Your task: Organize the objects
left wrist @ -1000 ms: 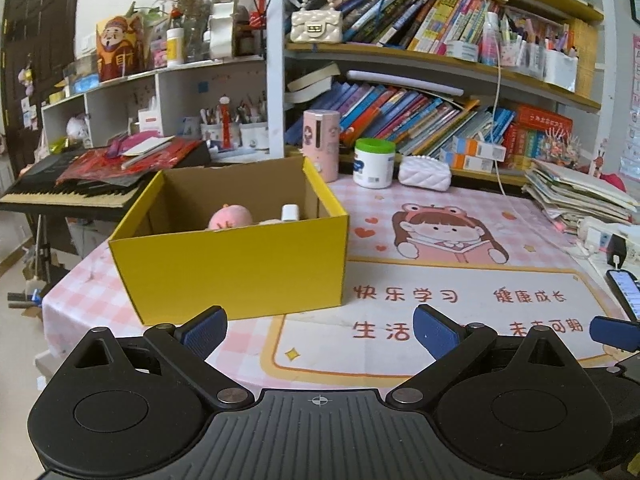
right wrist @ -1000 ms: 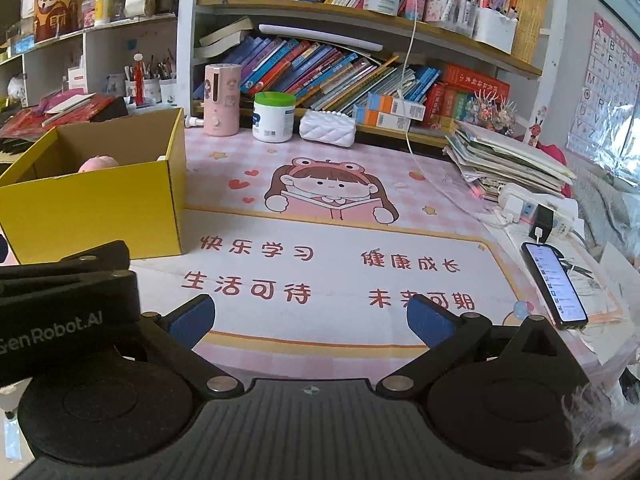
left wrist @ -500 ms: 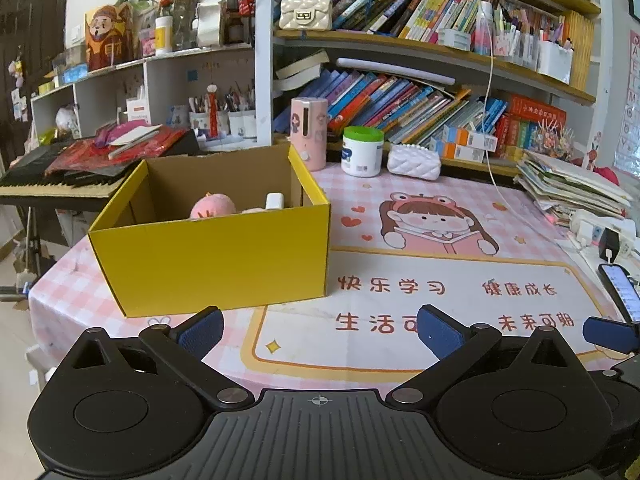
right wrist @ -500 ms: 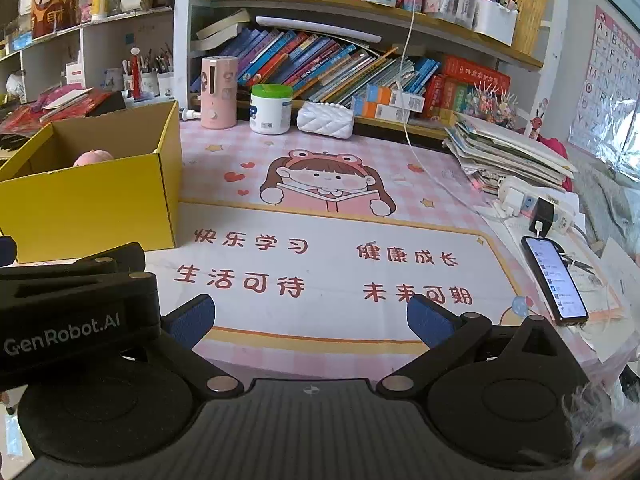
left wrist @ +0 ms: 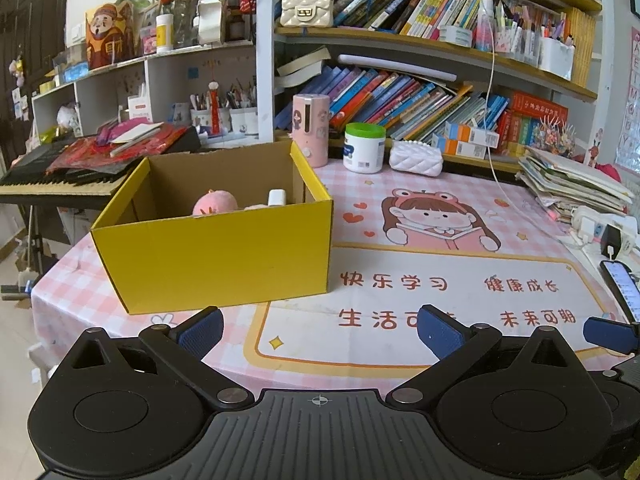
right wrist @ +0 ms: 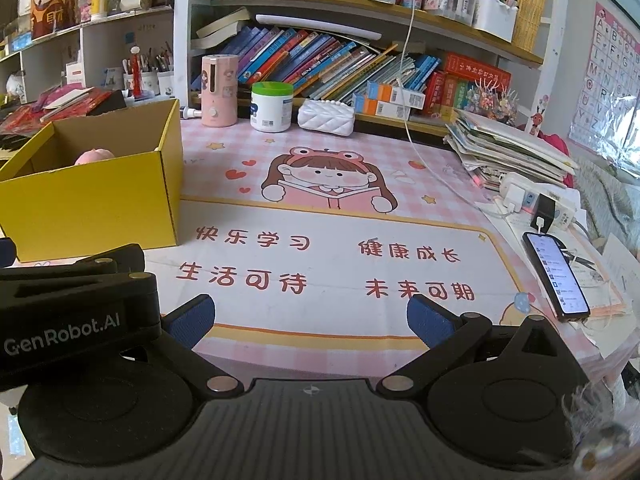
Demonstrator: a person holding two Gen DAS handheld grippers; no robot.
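Observation:
A yellow cardboard box (left wrist: 224,256) (right wrist: 96,204) stands open on the left of the pink table mat (left wrist: 440,288) (right wrist: 328,264). Inside it lie a pink plush toy (left wrist: 215,202) (right wrist: 95,157) and a small white bottle (left wrist: 276,197). My left gripper (left wrist: 320,330) is open and empty, held back from the table's near edge, in front of the box. My right gripper (right wrist: 310,320) is open and empty too, just right of the left one, whose black body (right wrist: 68,312) fills the lower left of the right wrist view.
At the back stand a pink dispenser (left wrist: 310,130), a white jar with a green lid (left wrist: 364,147) and a white quilted pouch (left wrist: 416,157) below crowded bookshelves. On the right are a paper stack (right wrist: 508,148), a power strip (right wrist: 532,200) and a phone (right wrist: 556,276). A keyboard (left wrist: 52,176) lies left.
Both grippers have drawn slightly back and to the left from the table, so the box sits further right in view. Both stayed open and empty.

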